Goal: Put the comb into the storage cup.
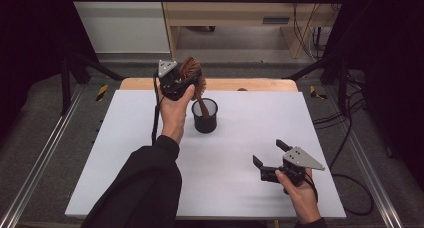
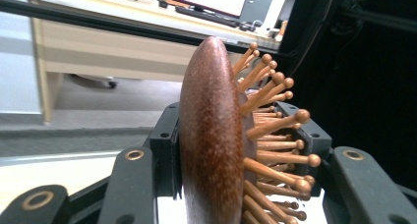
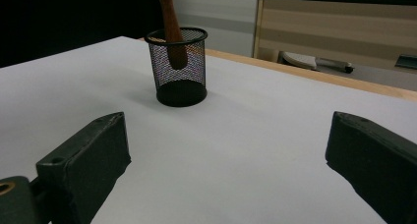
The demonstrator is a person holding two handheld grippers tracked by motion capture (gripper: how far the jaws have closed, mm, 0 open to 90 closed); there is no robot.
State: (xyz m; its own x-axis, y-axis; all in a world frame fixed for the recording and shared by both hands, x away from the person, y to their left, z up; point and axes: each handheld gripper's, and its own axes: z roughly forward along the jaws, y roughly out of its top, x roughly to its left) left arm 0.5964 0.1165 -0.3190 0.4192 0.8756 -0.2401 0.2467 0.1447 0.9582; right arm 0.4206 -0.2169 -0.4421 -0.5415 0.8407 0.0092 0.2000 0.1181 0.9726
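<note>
Your left gripper (image 1: 186,83): black body, grey three-cornered plate (image 1: 166,66) on top with small dark holes, black cable (image 1: 155,113) hanging along your forearm. Your right gripper (image 1: 270,155): same black body, same grey plate, blocky matte-black jaws. In the left gripper view your jaw links show brass-ringed pivots (image 2: 134,154) and small screw holes. You wear a black long sleeve (image 1: 145,183) on the left arm; a dark cuff edge shows at the right wrist.

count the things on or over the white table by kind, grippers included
wooden hairbrush: 1, head clamped in the left gripper, handle inside the cup
black mesh cup: 1
grippers: 2, the right gripper open and empty
total: 4
</note>
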